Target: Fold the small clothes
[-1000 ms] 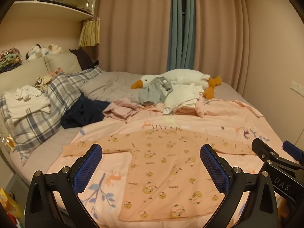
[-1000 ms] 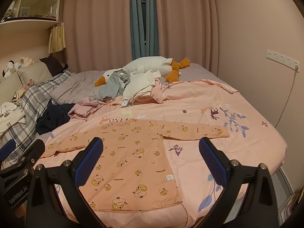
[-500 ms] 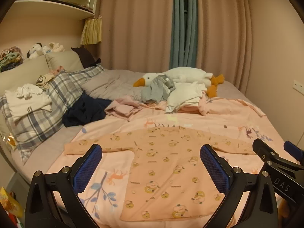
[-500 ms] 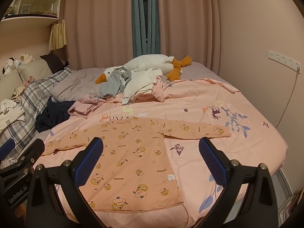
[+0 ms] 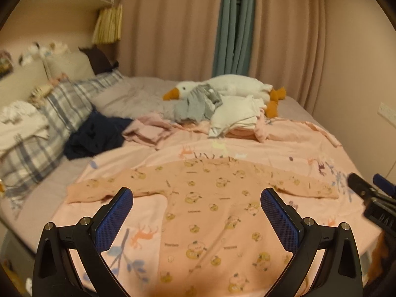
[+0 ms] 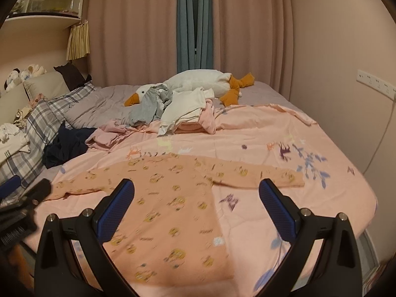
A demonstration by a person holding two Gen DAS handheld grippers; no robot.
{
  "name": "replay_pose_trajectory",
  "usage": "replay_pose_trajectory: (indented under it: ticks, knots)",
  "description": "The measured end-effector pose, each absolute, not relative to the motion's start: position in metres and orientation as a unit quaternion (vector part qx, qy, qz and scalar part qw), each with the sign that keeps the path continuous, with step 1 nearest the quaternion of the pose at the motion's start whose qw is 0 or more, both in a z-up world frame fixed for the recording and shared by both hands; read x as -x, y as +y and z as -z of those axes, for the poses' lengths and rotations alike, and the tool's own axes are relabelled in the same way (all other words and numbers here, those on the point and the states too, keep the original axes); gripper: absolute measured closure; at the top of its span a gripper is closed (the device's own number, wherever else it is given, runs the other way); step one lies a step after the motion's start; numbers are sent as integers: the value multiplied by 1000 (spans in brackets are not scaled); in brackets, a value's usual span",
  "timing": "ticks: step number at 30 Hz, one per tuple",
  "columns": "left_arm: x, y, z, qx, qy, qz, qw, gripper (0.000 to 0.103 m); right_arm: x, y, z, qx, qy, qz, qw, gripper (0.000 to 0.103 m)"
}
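A peach long-sleeved baby top printed with bears [image 5: 210, 210] lay spread flat on the pink patterned bedsheet [image 6: 259, 136], toward twelve o'clock of the left gripper [image 5: 196, 212] and the right gripper [image 6: 196, 205], both with jaws apart and empty.

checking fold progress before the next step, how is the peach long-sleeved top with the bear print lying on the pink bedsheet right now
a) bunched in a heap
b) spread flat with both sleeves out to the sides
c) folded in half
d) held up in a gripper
b: the peach long-sleeved top with the bear print lies flat on the pink bedsheet, each sleeve stretched sideways, while the left gripper and right gripper are both open above it, holding nothing.
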State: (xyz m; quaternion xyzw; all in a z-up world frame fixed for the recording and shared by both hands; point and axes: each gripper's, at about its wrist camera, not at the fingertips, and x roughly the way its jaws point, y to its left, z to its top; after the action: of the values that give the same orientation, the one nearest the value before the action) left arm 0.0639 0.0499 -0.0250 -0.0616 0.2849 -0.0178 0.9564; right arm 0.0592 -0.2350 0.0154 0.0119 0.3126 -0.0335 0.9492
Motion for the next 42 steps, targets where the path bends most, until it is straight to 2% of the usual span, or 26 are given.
replay_pose_trajectory:
  ticks: [5,11,13,15,16,17,21,24,27,30,33,35,38,41,42]
  knots:
    - [-138,92,49,118,309,87,940,0,-120,-295,-3,-12,332,59,941,5]
    - [-224,123,131,169,415,64,892,0,-194,-396,39,-69,392,114,910,8]
    - [-245,134,167,209,459,66,861,7,-208,-434,56,-100,414,135,895,9]
    - [-260,141,203,246,506,72,823,10,-215,-465,71,-133,431,155,879,10]
    - [-265,142,218,258,527,78,806,19,-218,-487,82,-159,442,169,866,11]
    - [-269,142,235,270,547,76,789,23,-218,-496,88,-174,448,175,859,11]
    - [-269,134,254,254,552,73,791,25,-212,-540,125,-227,470,205,828,15]
    - [-267,122,248,243,553,104,790,45,-206,-561,154,-268,483,216,805,17]
    - [-263,111,248,231,559,120,788,60,-201,-583,183,-336,484,212,780,24]
    - [-258,107,250,196,553,92,804,77,-196,-599,200,-379,470,220,766,28]
    - [-257,118,256,217,550,75,803,88,-190,-611,210,-413,456,225,755,31]
    - [-259,127,262,236,547,68,800,91,-185,-617,219,-451,433,220,749,34]
    - [-259,134,269,261,537,67,799,95,-189,-617,233,-491,423,182,739,43]
    - [-263,128,267,249,537,57,804,95,-201,-604,239,-490,413,171,748,61]
    - [-264,125,266,240,539,53,806,95,-204,-601,240,-487,414,170,750,76]
